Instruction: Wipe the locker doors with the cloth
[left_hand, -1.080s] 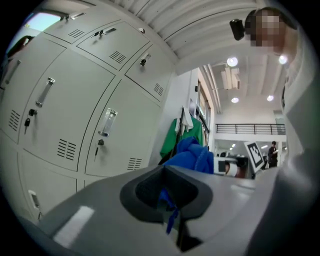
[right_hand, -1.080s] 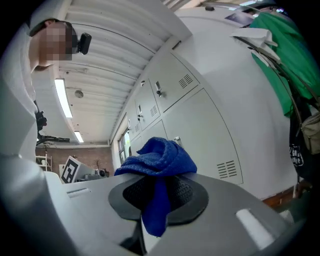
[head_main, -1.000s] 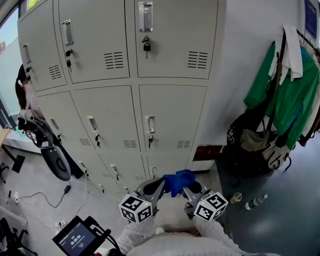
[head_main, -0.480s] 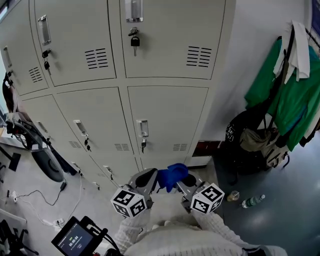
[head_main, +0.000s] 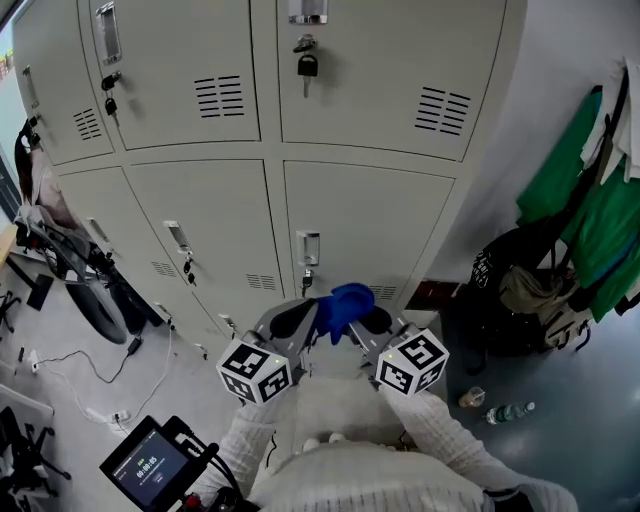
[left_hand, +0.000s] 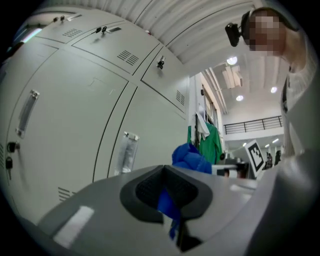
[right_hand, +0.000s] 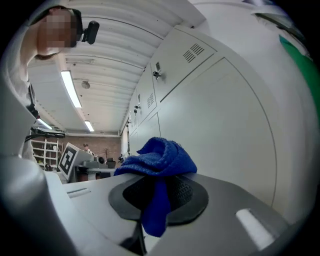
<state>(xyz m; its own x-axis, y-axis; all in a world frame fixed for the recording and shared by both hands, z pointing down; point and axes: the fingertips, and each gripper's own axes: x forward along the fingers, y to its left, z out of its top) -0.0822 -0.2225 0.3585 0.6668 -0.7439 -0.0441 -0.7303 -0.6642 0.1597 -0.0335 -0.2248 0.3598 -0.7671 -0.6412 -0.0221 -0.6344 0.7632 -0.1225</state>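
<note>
Left gripper and right gripper, jaws both clamped on blue cloth, grey locker doors (vented) ahead, dark floor

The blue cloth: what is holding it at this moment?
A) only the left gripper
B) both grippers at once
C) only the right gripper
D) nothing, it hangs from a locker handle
B: the blue cloth is pinched in the closed jaws of the left gripper and also of the right gripper, bunched up between the two.
</note>
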